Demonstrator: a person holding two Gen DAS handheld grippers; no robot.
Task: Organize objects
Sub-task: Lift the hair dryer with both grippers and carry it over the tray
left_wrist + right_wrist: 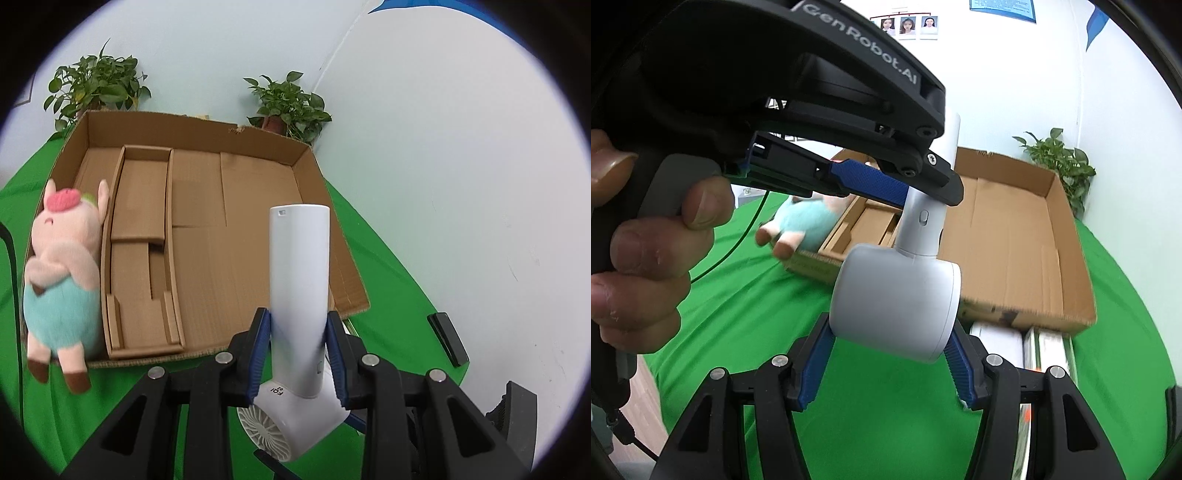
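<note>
white handheld fan (pixel 299 280) held off green cloth (pixel 155 413) by both grippers at once. left gripper (pixel 299 350) narrowly closed on fan handle, pads pressing both sides; handle long axis runs away from its fingers toward cardboard box (pixel 229 236). right gripper (pixel 890 354) about half open, clamped on round fan head (pixel 897 299). box lies just beyond fan, open floor right of inner divider (pixel 144 258). plush pig (pixel 62 273) fills left compartment. judgement: coming move is forward over near wall, handle leading.
</note>
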